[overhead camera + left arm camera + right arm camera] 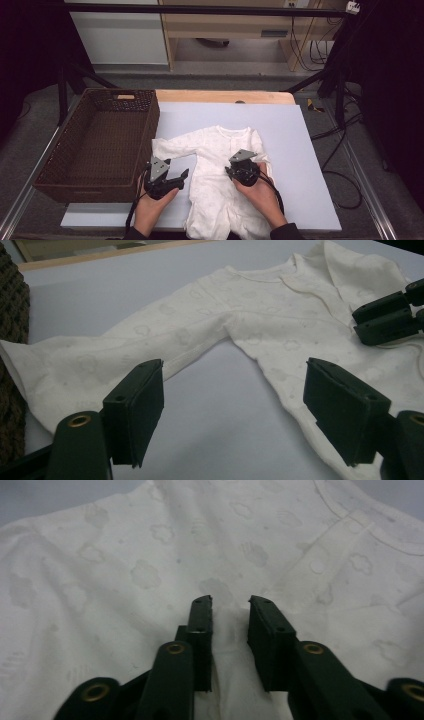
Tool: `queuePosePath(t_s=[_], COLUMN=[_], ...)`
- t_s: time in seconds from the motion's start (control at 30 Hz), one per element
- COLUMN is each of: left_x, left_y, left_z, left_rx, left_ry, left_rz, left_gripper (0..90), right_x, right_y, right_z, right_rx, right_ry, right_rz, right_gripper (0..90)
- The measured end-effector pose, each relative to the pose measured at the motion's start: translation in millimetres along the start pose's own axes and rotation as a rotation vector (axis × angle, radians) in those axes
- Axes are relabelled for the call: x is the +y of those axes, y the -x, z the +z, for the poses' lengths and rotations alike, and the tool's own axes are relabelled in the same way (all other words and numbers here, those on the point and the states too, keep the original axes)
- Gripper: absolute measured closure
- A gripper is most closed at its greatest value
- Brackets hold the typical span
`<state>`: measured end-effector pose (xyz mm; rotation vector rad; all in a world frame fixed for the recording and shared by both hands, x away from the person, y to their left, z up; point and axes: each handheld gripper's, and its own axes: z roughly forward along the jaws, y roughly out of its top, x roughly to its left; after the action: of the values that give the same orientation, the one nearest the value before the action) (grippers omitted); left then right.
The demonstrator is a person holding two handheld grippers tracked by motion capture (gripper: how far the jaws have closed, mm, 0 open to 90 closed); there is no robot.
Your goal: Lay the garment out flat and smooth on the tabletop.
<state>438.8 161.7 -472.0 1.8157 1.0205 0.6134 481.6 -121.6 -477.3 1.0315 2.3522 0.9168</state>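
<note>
The white baby romper (220, 175) lies flat, front side up, on the pale sheet (295, 150) that covers the counter (225, 96). Its collar points toward the far edge; its legs reach the near edge of the sheet, between the person's forearms.

Left sleeve: extended sideways, with the cuff touching the near corner of the wicker basket (100, 145). The basket stands along the left edge of the sheet.

Left gripper (172, 181): released, jaws spread wide. It sits low over bare sheet, just beside the romper's left flank and below the sleeve. In the left gripper view, the sleeve (100, 360) runs across behind the jaws and the body hem passes close to one jaw; neither jaw touches fabric.

Right gripper (244, 172): positioned on the right side of the romper's chest. Its jaws are narrowed to a small gap, with a raised ridge of fabric (227, 630) standing between them (whether the pads actually press that ridge cannot be told).

Open room:
- Right of the romper, the sheet is bare out to its right edge.
- Beyond the collar, the sheet is bare up to the wooden strip of counter.
- On the left, the basket wall bounds the room beside the sleeve.
</note>
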Motion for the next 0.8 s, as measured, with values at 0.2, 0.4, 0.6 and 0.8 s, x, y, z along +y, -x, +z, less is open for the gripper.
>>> queuePosePath(t_s=[0.2,0.4,0.6,0.8], left_x=[0.0,-0.2,0.4,1.1], left_y=[0.6,0.4,-0.3,-0.6], left_z=[0.0,0.2,-0.7,-1.7], left_rx=[0.000,0.000,0.002,0.002], left_ry=[0.000,-0.002,0.000,0.003], left_rz=[0.002,0.003,0.000,0.002], left_gripper=[24.2,24.2,24.2,24.1], right_x=[-1.0,-2.6,-7.6,-14.2], right_y=[7.3,18.7,33.5,67.1], right_z=[-5.6,-20.0,-34.6,-66.6], right_rx=[0.036,0.065,0.040,-0.056], right_ry=[0.022,0.083,0.126,0.203], right_rz=[0.059,0.130,0.165,0.221], right_gripper=[84.3,84.1,85.3,85.6])
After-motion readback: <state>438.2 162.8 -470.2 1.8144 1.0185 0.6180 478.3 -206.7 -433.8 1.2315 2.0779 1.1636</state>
